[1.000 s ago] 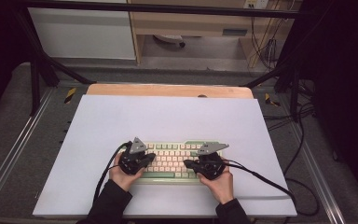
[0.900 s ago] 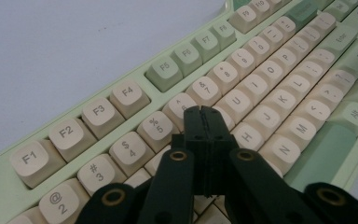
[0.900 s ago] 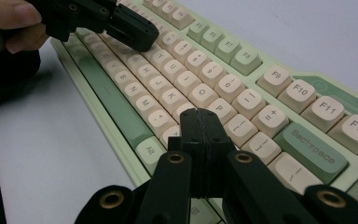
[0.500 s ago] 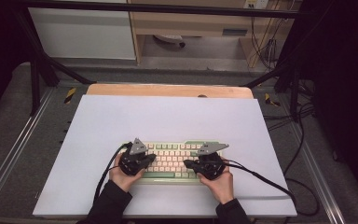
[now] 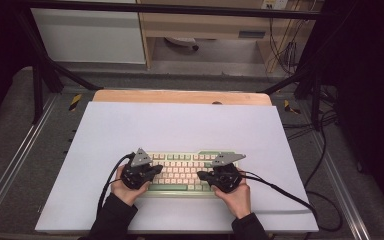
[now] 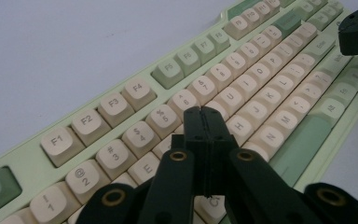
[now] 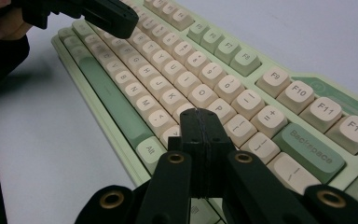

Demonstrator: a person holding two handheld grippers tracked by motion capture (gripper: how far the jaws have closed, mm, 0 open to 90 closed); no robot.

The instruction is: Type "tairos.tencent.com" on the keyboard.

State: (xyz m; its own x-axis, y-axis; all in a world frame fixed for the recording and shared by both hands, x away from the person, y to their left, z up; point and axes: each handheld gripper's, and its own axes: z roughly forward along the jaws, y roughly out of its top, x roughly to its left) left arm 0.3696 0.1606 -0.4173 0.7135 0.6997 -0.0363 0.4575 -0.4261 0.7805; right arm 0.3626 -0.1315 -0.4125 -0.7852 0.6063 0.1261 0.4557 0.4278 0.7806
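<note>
At the near edge of the white table top (image 5: 130, 125), a green and cream keyboard (image 5: 185, 172) is laid flat, square to the person, with both hands set over it. The left gripper (image 5: 152, 171) is held over the left half of the keys, its jaws pressed together with nothing between them; in the left gripper view the closed tips (image 6: 204, 114) are seen low over the letter rows near the 5 and 6 keys, though contact with a key cannot be told. The right gripper (image 5: 202, 176) is likewise closed and empty, its tips (image 7: 200, 116) poised near the P key (image 7: 221, 108) beside the Backspace key (image 7: 307, 142).

Typing with closed jaws is judged to be the work in hand; how much has been entered cannot be read, as no screen is shown. Every key looks seated and none is visibly pressed down.

Beyond the keyboard the table top is bare up to a wooden strip (image 5: 180, 96) along its far edge. Black cables (image 5: 280, 192) trail off to the right, clear of the keys. Nothing stands in the way.
</note>
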